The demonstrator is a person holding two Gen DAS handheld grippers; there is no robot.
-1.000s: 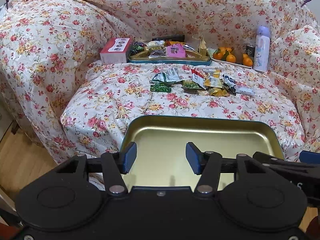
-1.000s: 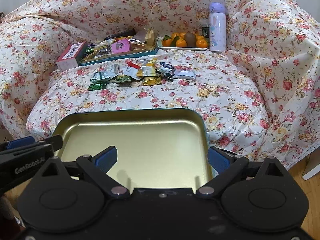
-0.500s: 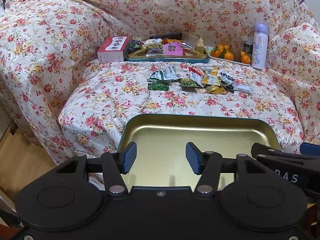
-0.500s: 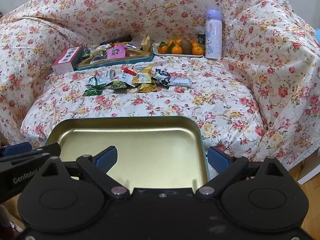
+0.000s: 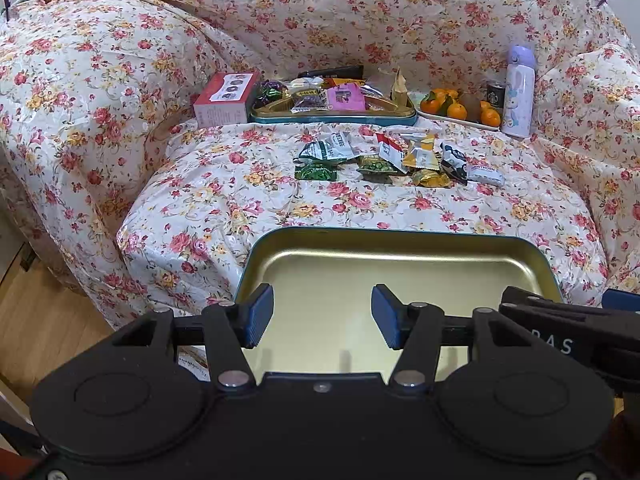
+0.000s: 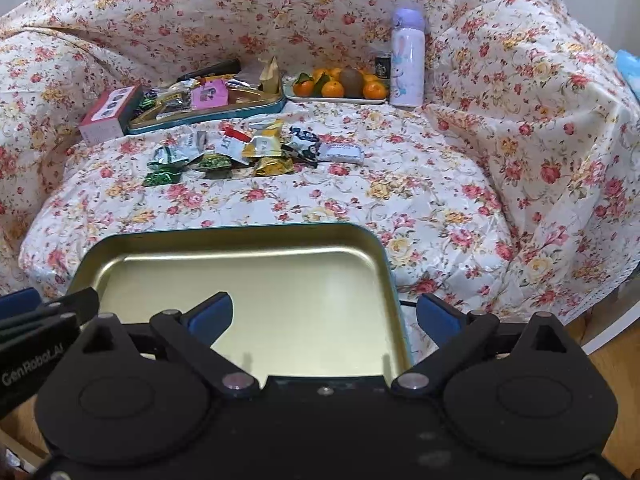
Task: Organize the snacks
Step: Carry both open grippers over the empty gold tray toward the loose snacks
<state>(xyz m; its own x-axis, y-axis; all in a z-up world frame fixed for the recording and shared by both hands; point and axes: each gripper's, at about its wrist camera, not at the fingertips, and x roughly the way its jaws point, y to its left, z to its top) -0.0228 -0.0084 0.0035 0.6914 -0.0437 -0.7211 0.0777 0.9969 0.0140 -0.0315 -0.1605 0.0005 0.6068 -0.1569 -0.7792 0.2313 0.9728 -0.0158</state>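
An empty gold tin tray (image 5: 400, 240) with a teal rim lies at the sofa seat's front edge; it also shows in the right wrist view (image 6: 240, 240). My left gripper (image 5: 322, 316) is open over its near left part. My right gripper (image 6: 324, 316) is open wide, straddling the tray's right rim. A row of several small snack packets (image 5: 384, 158) lies mid-seat, also in the right wrist view (image 6: 248, 150). A second tin tray (image 5: 332, 114) at the back holds more snacks.
A red-and-white box (image 5: 226, 98) stands left of the back tray. A plate of oranges (image 5: 460, 110), a small dark can (image 5: 496, 94) and a purple-capped bottle (image 5: 518, 92) stand at the back right. Floral cloth covers the sofa. Wooden floor (image 5: 44, 320) lies front left.
Both grippers have drawn back a little from the sofa, so the tray and snacks sit farther off. The jaws have not changed.
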